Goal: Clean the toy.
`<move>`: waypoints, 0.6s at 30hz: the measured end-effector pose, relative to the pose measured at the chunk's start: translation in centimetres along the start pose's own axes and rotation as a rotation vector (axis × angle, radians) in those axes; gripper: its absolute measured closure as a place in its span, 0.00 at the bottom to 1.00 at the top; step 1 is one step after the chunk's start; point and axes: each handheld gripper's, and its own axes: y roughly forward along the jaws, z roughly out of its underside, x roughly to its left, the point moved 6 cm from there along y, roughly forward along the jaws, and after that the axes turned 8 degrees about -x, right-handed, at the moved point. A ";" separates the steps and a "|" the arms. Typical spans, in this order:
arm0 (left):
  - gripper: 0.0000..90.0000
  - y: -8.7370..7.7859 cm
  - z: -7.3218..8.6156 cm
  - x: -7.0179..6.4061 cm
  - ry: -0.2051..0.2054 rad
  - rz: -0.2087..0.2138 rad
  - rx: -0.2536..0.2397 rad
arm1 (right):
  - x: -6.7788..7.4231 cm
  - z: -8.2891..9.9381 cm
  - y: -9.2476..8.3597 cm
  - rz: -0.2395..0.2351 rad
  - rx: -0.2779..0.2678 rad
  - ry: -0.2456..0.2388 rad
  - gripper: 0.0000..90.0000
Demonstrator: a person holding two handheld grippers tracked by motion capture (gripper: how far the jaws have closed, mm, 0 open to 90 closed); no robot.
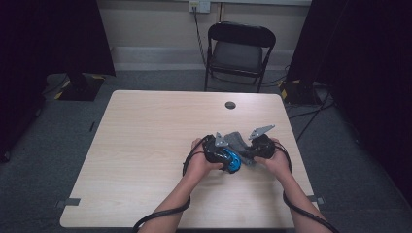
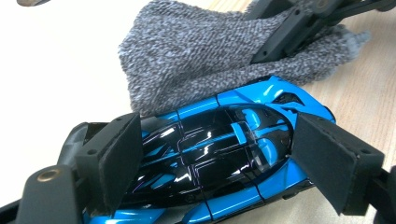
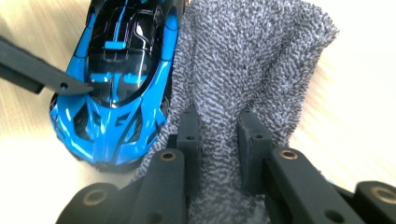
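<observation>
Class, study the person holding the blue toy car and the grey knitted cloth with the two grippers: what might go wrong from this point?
1. The left gripper spans the glossy blue toy car across its curved sides; the smooth shell might slip out.
2. The right gripper pinches only a fold of the grey knitted cloth, so the loose knit may pull free.
3. The cloth lies against the car's side; dragging it could nudge the car.
</observation>
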 end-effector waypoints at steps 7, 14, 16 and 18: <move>0.18 0.0 0.0 0.0 0.001 0.000 0.003 | 0.5 1.0 -1.3 0.026 0.003 0.026 0.82; 0.18 0.0 0.0 0.0 0.000 -0.001 0.005 | 1.2 2.3 -2.6 0.032 -0.010 0.066 0.82; 0.18 0.0 0.0 0.0 0.000 -0.001 0.005 | 1.4 2.5 -2.8 0.035 -0.011 0.064 0.82; 0.18 0.0 0.0 0.0 0.001 -0.001 0.003 | 1.6 2.8 -3.2 0.039 -0.011 0.063 0.82</move>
